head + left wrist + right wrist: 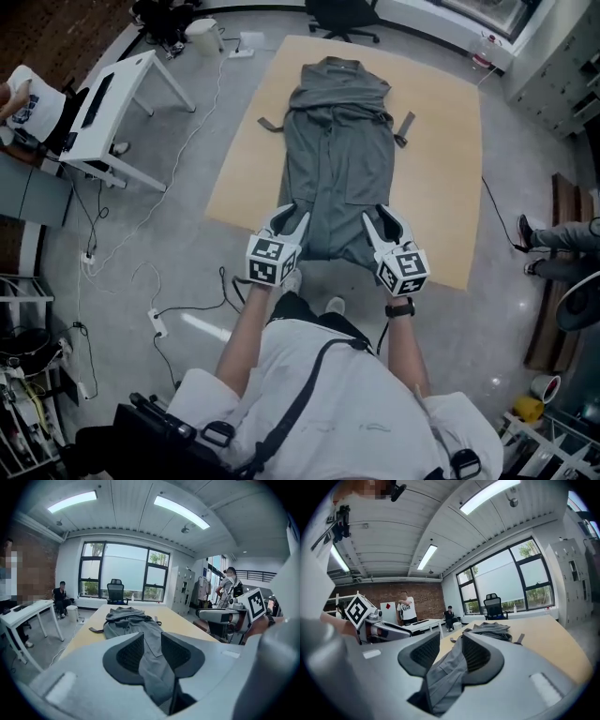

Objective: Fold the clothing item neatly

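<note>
Grey garment (pixel 337 159) lay stretched lengthwise on the tan table (pixel 441 169); collar at the far end, hem at the near edge in front of me; a strap end stuck out on each side near the waist.

Left gripper (pixel 289 225) was at the hem's left corner, right gripper (pixel 380 223) at its right corner; the two were well apart, the width of the cloth between them.

In the left gripper view, the jaws were drawn close with a fold of grey cloth caught between the ribbed pads (pixel 130 653); I read that as clamped on the garment, with cloth running from the jaws out onto the table.

The right gripper view showed the same; its jaws were closed on a bunched fold of the hem, the cloth pressed against the right-hand pad (pixel 476 655).

Surroundings: white desk (pixel 112 103) off the table's left side; office chair (pixel 342 11) beyond the far end, by the window; one person seated (pixel 61 598) near that window; another standing (pixel 407 610) by the brick wall; someone's legs (pixel 562 234) at the right edge of the head view.
</note>
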Motion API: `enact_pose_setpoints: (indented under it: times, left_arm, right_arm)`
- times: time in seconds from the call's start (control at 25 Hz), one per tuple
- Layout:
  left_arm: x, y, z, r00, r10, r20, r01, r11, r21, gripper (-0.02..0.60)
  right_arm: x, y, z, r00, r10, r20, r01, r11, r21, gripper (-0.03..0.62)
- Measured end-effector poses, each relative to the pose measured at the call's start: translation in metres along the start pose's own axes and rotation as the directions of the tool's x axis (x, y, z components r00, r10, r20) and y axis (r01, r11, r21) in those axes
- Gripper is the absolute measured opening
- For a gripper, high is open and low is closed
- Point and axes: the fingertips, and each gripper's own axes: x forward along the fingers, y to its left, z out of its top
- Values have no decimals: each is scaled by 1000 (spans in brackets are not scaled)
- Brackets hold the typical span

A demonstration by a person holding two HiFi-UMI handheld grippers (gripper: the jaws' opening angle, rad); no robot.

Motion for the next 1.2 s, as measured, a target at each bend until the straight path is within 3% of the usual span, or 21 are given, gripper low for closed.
enact_pose_setpoints:
  times: [0.28, 0.52, 0.64, 0.76, 0.84, 1.04, 1.2]
  left_arm:
    - [-22, 3, -37, 998, 10, -60, -11, 1000, -15, 123]
    - [-23, 21, -95, 985, 11, -175, -21, 998, -57, 123]
    - [-19, 36, -119, 971, 3, -238, -20, 997, -71, 124]
    - [-8, 52, -147, 953, -23, -303, -8, 995, -102, 126]
    - [-2, 60, -165, 941, -31, -336, -15, 991, -132, 160]
    - [14, 86, -197, 915, 17, -404, -96, 980, -175, 222]
    - [25, 93, -222, 891, 11, -454, -111, 975, -193, 282]
  right_arm:
    - [-23, 17, -40, 997, -5, -77, 9, 999, 43, 160]
    - [-28, 4, -98, 977, -23, -214, 32, 999, 36, 203]
    - [-29, -16, -125, 963, -55, -263, 83, 992, 98, 221]
    - [-26, -39, -155, 941, -96, -323, 148, 979, 139, 255]
    - [-27, -49, -175, 923, -107, -371, 175, 972, 155, 283]
    - [-27, -65, -218, 877, -111, -467, 224, 956, 192, 321]
    - [-23, -63, -247, 845, -103, -524, 246, 946, 210, 355]
